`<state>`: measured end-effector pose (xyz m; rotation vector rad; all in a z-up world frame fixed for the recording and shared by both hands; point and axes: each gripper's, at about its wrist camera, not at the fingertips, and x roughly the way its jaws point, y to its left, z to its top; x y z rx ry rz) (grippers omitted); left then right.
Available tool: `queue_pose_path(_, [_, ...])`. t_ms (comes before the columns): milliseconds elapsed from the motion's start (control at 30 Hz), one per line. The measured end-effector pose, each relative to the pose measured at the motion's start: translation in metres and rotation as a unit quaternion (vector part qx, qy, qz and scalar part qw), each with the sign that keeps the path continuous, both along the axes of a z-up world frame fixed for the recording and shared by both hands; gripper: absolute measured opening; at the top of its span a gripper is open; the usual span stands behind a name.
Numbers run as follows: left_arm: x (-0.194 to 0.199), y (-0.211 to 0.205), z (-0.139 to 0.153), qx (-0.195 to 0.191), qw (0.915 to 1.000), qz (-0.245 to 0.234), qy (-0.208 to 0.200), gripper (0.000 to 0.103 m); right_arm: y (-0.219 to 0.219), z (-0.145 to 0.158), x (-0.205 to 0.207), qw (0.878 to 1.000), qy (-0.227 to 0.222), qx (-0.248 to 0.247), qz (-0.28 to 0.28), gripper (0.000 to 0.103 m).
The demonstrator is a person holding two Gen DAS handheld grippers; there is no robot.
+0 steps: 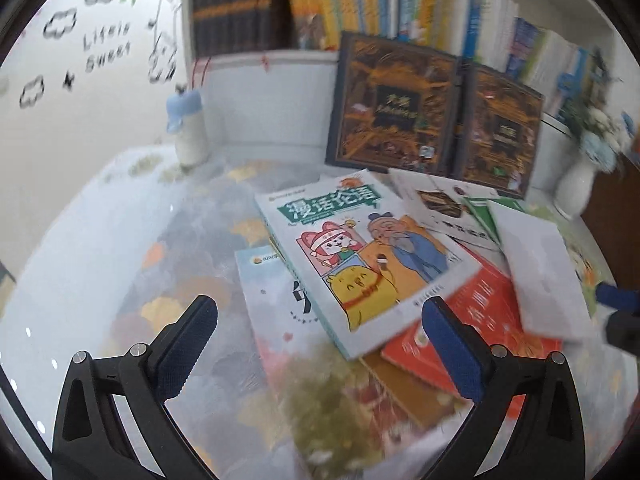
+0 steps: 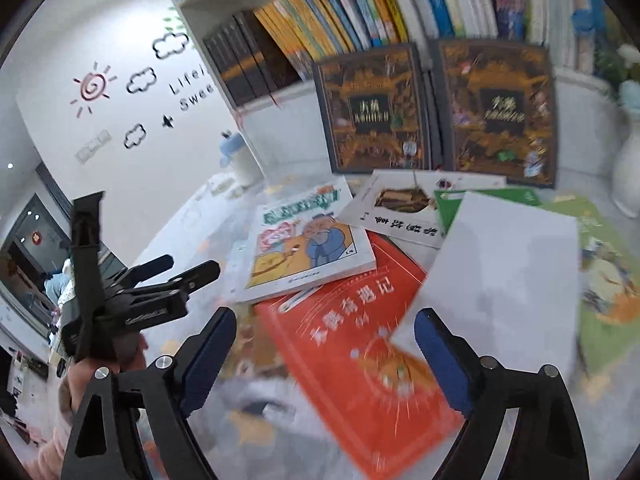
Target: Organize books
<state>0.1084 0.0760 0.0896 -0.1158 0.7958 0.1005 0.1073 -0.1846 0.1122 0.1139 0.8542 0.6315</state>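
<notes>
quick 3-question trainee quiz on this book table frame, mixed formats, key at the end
1. True or false: the right gripper is clamped on the red book.
2. What lies on top of the red book's right part? A) white sheet B) bottle C) vase
3. How do the two dark picture books stand?

Key:
1. False; its fingers are apart, nothing held.
2. A, the white sheet.
3. Upright, side by side, leaning against the bookshelf.

White bottle with blue cap (image 1: 191,128), white vase of flowers (image 1: 576,188), cloud and sun wall stickers (image 2: 138,80), floral tablecloth (image 1: 168,240)
</notes>
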Motion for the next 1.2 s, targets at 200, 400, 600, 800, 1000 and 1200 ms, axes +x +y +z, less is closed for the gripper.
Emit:
queue_pose_path(200, [0.031, 0.011, -0.043, -0.062, 0.996, 0.026, 0.058, 0.1, 0.037, -0.041, 0.061, 0.999, -0.002, -0.043, 0.01, 0.082])
queue_pose_path(400, [0.037, 0.007, -0.055, -0.056, 0.9969, 0.009, 0.054, 0.078, 0.061, -0.074, 0.101, 0.998, 0.032, -0.052, 0.035, 0.082])
queue_pose_path(600, [0.047, 0.011, -0.054, -0.052, 0.9971, 0.004, 0.056, 0.072, 0.066, -0.078, 0.127, 0.998, 0.052, -0.008, 0.038, 0.082])
queue_pose_path(800, [0.061, 0.015, -0.057, -0.069, 0.9957, -0.011, 0.06, 0.072, 0.076, -0.076, 0.147, 0.994, 0.084, 0.035, 0.065, 0.085])
queue_pose_path(1000, [0.063, 0.0, -0.053, -0.006, 0.9973, -0.051, 0.053, 0.072, 0.088, -0.072, 0.135, 0.991, 0.105, 0.011, 0.087, 0.088])
queue_pose_path(1200, [0.031, 0.003, -0.049, 0.008, 0.9946, -0.082, 0.063, 0.072, 0.094, -0.07, 0.09, 0.987, 0.119, -0.009, 0.104, 0.097])
